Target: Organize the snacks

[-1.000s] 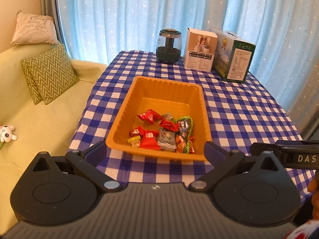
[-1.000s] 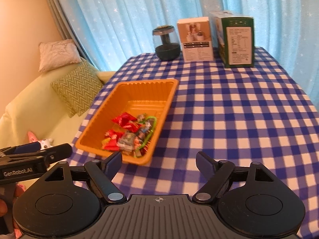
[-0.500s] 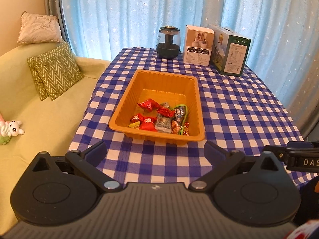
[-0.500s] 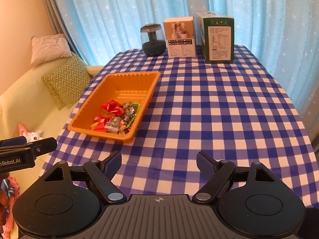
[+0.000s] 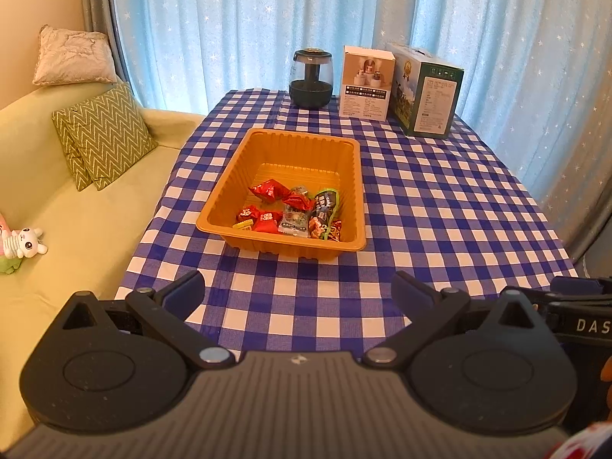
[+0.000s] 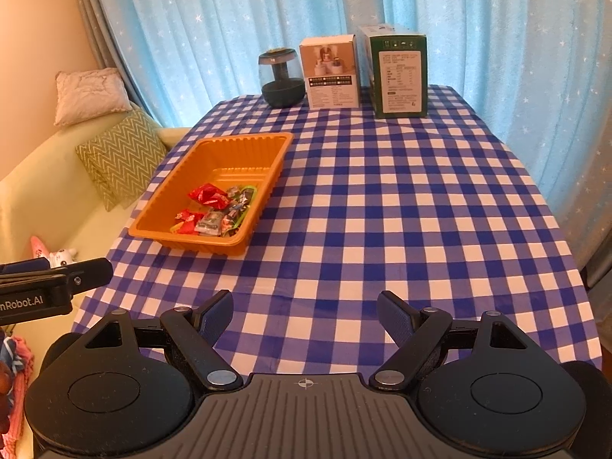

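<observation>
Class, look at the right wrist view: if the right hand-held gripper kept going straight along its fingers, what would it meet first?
Probably the bare checked tablecloth. The right hand-held gripper is open and empty, and nothing stands in its line; the orange tray lies off to its left, though depth is uncertain.

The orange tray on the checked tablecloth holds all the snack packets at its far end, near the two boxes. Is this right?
Not quite. The snack packets lie at the near end of the orange tray, the end toward the grippers; the far end, toward the two boxes, is bare. The left wrist view shows it. They are indeed all inside the tray.
</observation>
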`<state>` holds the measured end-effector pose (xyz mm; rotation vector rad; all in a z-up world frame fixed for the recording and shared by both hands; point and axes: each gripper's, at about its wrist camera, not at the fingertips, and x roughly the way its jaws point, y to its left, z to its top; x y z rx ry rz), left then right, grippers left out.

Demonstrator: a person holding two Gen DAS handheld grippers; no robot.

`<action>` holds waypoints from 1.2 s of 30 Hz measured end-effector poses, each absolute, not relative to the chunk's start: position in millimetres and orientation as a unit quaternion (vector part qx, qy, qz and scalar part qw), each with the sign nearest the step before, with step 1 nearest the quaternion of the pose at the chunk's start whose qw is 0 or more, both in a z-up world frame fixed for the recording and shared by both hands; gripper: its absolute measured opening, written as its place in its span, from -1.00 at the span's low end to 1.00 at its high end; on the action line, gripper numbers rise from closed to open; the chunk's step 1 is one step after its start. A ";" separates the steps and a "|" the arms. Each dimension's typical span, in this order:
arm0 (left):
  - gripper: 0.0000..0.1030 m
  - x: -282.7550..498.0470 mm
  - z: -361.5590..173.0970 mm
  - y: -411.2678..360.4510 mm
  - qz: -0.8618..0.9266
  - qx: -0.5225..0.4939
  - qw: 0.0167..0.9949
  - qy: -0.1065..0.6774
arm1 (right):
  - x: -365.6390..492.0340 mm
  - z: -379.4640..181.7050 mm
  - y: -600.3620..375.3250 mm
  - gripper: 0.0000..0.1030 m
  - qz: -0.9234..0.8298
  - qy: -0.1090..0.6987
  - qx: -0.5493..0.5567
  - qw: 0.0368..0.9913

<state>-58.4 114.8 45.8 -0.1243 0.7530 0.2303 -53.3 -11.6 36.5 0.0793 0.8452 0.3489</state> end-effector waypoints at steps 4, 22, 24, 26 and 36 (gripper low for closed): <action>1.00 -61.6 47.5 109.2 0.113 -0.053 0.924 0.362 | -57.3 39.3 -17.6 0.59 0.162 0.408 0.043 0.898; 1.00 -64.4 48.1 99.8 0.108 -0.046 0.929 0.352 | -58.2 41.1 -22.2 0.59 0.153 0.405 0.043 0.900; 1.00 -64.7 47.5 100.1 0.108 -0.047 0.928 0.353 | -57.7 41.5 -22.7 0.59 0.152 0.405 0.044 0.900; 1.00 -64.4 47.4 100.2 0.108 -0.046 0.928 0.353 | -57.2 41.9 -22.8 0.59 0.152 0.404 0.044 0.901; 1.00 -64.9 45.6 100.6 0.106 -0.046 0.929 0.353 | -56.7 40.6 -24.1 0.59 0.149 0.402 0.041 0.902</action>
